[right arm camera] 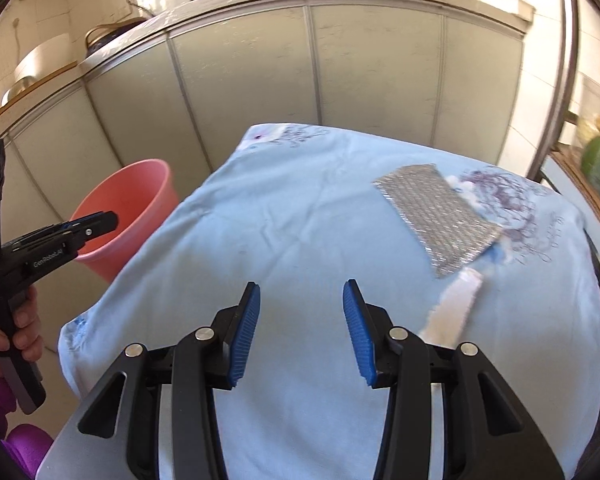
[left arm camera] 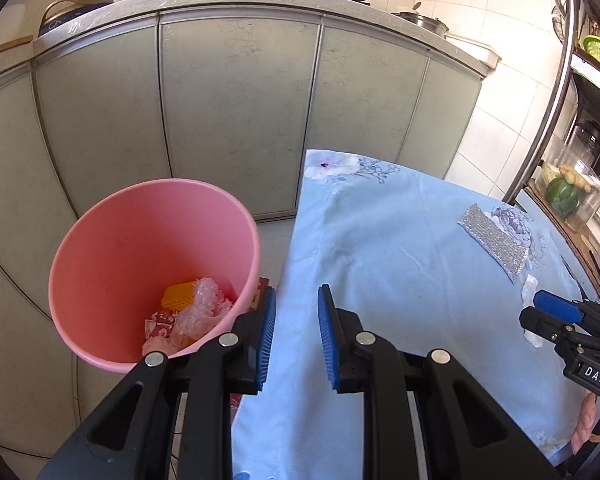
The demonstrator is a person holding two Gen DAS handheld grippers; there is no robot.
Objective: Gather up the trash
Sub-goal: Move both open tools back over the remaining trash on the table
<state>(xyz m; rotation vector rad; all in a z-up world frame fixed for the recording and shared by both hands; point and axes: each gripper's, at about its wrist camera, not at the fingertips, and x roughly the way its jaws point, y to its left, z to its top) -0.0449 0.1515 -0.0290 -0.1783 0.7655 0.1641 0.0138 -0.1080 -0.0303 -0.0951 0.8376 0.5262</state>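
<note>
A pink bin (left arm camera: pixel 140 248) stands on the floor left of the table and holds bubble wrap (left arm camera: pixel 200 312), a yellow foam net and a red wrapper. My left gripper (left arm camera: pixel 296 336) is open and empty at the table's left edge, beside the bin's rim. My right gripper (right arm camera: pixel 302 328) is open and empty over the blue floral tablecloth (right arm camera: pixel 300 220). A silver bubble-wrap sheet (right arm camera: pixel 436 220) lies ahead to its right, with a white paper scrap (right arm camera: pixel 456 304) just below it. The sheet (left arm camera: pixel 494 242) and the right gripper (left arm camera: pixel 548 312) also show in the left wrist view.
Grey kitchen cabinets (left arm camera: pixel 236 100) with pans on the counter stand behind the table. A metal shelf rack (left arm camera: pixel 572 184) with jars and vegetables is at the right. The left gripper (right arm camera: pixel 84 228) shows over the bin (right arm camera: pixel 128 216) in the right wrist view.
</note>
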